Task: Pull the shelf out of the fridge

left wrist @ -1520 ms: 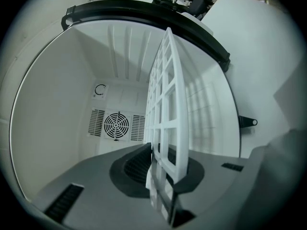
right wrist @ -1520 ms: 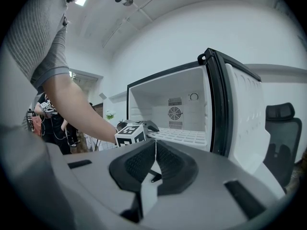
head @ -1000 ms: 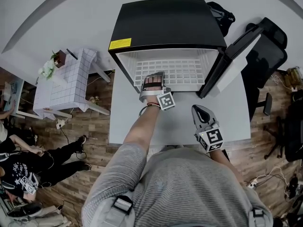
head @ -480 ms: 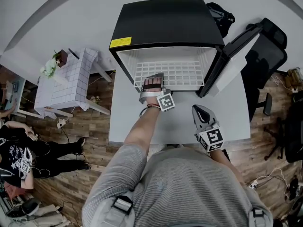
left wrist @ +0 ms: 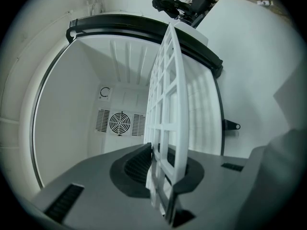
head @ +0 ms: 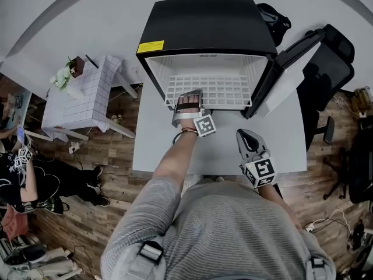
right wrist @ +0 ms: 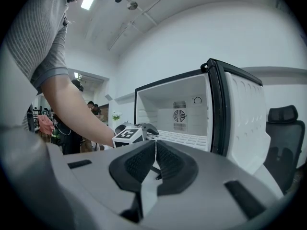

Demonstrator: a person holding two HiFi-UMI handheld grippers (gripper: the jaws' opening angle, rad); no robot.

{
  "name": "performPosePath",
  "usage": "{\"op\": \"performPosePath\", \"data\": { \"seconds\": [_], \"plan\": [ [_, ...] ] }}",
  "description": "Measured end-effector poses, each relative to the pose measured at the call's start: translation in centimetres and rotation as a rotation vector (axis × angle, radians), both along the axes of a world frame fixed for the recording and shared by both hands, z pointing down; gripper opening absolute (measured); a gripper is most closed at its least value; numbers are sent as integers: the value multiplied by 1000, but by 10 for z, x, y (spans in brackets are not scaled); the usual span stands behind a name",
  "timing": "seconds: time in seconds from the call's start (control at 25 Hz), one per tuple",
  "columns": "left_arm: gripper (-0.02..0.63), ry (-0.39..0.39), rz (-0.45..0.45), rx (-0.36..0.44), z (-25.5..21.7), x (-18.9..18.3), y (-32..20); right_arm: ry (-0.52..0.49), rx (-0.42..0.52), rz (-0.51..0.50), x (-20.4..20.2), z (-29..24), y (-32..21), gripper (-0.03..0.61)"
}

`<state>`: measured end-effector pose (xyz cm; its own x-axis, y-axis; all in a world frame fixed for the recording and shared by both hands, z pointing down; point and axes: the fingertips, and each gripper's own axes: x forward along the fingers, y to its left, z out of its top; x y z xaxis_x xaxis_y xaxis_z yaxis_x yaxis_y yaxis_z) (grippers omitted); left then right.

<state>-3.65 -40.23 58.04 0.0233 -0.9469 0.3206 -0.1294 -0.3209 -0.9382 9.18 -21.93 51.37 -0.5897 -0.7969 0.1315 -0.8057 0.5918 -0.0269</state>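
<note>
Your hands are holding where they were a second ago; only the bystander (head: 23, 179) at the left edge is drifting outward. Your left gripper (head: 189, 98) is clamping the front edge of the white shelf (head: 217, 90), which is lying inside the open fridge (head: 204, 25). Your right gripper (head: 247, 137) is hovering over the table (head: 221, 153), its jaws pressed together on nothing.

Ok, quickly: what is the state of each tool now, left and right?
Left tool: closed on the front edge of the shelf.
Right tool: closed, holding nothing.
</note>
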Motion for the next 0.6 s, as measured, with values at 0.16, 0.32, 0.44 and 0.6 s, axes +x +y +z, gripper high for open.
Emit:
{"op": "performPosePath", "data": {
  "seconds": [0.16, 0.32, 0.44, 0.6],
  "plan": [
    [51, 41, 0, -25, 5, 4, 6, 5, -2, -10, 1, 3, 4, 14],
    [50, 38, -12, -16, 5, 3, 8, 6, 1, -19, 3, 3, 5, 14],
    [49, 22, -24, 1, 1, 2, 11, 4, 7, -21, 6, 3, 6, 14],
    [49, 62, -30, -27, 3, 5, 17, 5, 9, -28, 7, 2, 6, 14]
  ]
}}
